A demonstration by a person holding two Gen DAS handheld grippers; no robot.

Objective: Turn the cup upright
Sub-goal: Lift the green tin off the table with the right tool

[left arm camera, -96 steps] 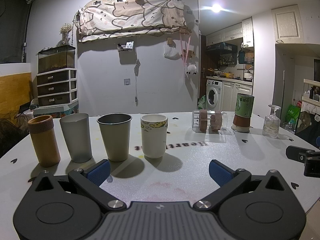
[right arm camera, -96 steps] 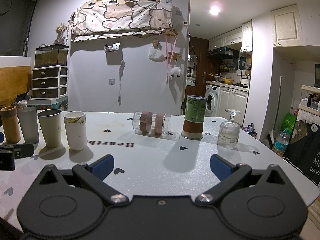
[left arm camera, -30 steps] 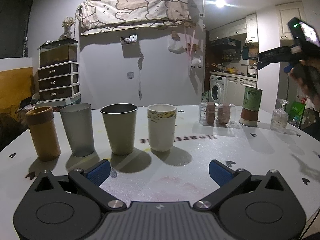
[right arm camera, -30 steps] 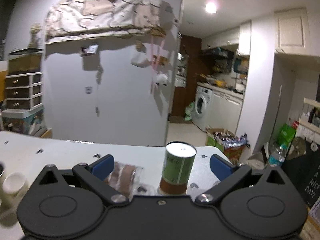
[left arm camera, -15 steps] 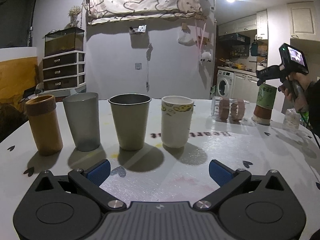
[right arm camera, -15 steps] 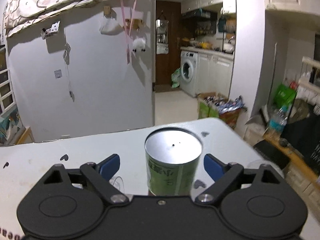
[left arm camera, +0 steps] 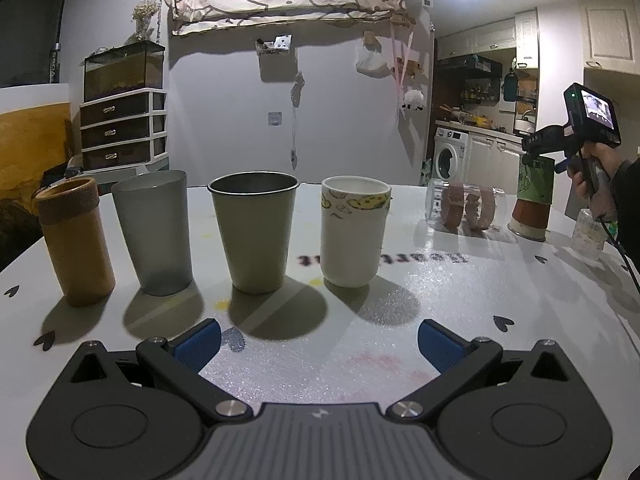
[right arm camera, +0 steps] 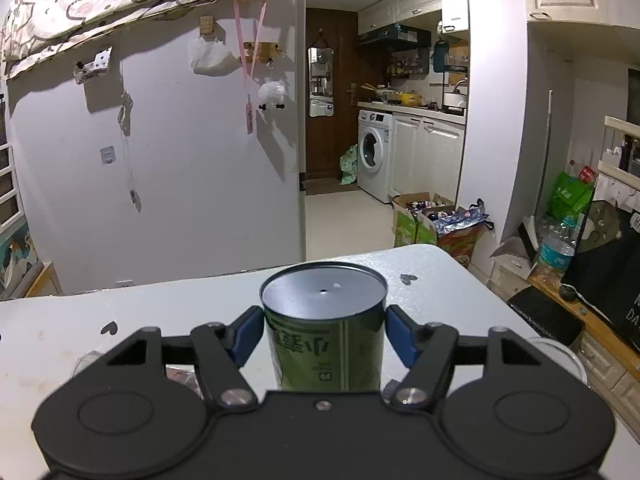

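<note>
- Closing in since half a second ago, my right gripper (right arm camera: 324,340) now has its blue pads against both sides of the green cup (right arm camera: 325,332), where they stood clear of it before; whether they press hard I cannot tell.
- That cup stands upside down, flat metal base up, printing inverted, wide mouth on the table (right arm camera: 168,304).
- From my left wrist the same cup (left arm camera: 534,196) shows at the far right of the table (left arm camera: 480,300), with my right gripper (left arm camera: 560,142) and the hand (left arm camera: 596,184) holding it at its top.
- My left gripper (left arm camera: 318,342) hangs low over the near edge, jaws wide apart, nothing between them; it has barely shifted.
- Four upright cups line up ahead of it, left to right: brown cup (left arm camera: 76,240), grey cup (left arm camera: 156,232), steel cup (left arm camera: 254,230), paper cup (left arm camera: 354,230). They stand close, with narrow gaps.
- Bare tabletop runs from the paper cup rightwards to a clear glass (left arm camera: 464,204) lying on its side, just beside the green cup.
- On the green cup's other side a small stemmed glass (left arm camera: 588,232) stands near the table's right edge, partly behind the hand; in the right wrist view only its rim (right arm camera: 560,354) shows.
- Beyond the green cup the table's far edge is near, then open floor toward the washing machine (right arm camera: 374,152).
</note>
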